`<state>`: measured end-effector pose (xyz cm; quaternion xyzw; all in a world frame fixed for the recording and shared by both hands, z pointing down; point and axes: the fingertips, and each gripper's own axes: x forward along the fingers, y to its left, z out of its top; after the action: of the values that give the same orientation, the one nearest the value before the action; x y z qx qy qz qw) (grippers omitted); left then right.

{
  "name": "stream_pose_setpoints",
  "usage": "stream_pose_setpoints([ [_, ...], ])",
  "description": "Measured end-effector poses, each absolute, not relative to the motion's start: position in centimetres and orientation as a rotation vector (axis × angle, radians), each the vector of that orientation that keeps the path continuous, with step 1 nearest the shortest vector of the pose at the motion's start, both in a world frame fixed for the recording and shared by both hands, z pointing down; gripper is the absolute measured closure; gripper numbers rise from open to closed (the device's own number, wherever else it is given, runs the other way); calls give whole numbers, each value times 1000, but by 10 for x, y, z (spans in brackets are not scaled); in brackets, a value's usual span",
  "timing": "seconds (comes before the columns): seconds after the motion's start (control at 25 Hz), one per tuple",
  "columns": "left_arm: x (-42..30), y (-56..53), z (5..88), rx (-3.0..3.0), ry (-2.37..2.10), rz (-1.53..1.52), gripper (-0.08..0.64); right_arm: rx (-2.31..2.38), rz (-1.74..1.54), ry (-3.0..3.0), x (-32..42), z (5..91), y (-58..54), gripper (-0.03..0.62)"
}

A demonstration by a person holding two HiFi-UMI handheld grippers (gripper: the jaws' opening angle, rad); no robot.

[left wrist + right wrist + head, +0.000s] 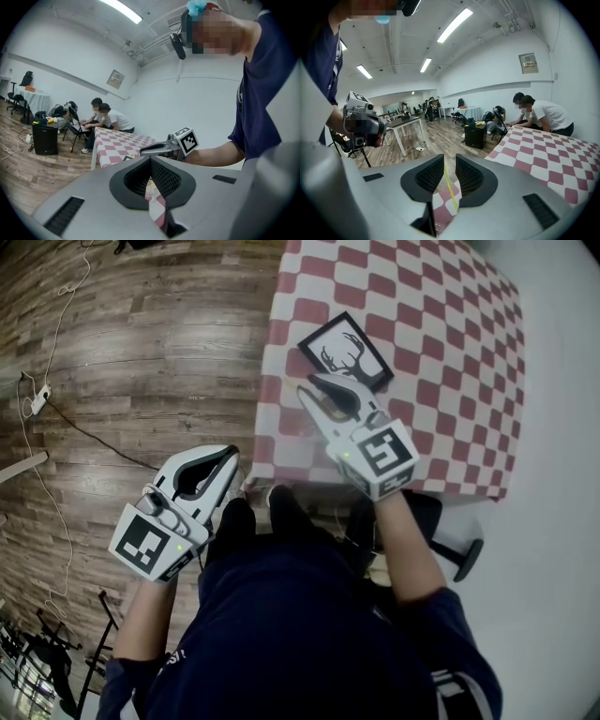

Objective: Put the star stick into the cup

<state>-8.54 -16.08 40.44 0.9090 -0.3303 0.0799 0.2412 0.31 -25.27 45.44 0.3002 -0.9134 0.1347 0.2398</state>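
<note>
Two tools are up at the near edge of the counter [450,381]. The left tool [228,456] hangs off that edge over the wood floor [141,334], its jaws closed together on nothing. The right tool [311,386] reaches over the counter, jaws narrowed on one star stick [450,187], which shows only as a thin yellow shaft. Just beyond it lies one framed deer picture [345,354], and broad red-and-white checked cloth stretches past that. Two people [539,112] sit at the counter's far end in a white-walled room.
</note>
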Motion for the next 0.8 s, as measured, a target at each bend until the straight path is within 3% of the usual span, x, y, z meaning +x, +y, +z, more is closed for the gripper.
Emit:
stream_pose_setpoints([
  [0.8,-33,-151,346,2667,-795,220,529,1149,514,-2649,100,368,-206,571],
])
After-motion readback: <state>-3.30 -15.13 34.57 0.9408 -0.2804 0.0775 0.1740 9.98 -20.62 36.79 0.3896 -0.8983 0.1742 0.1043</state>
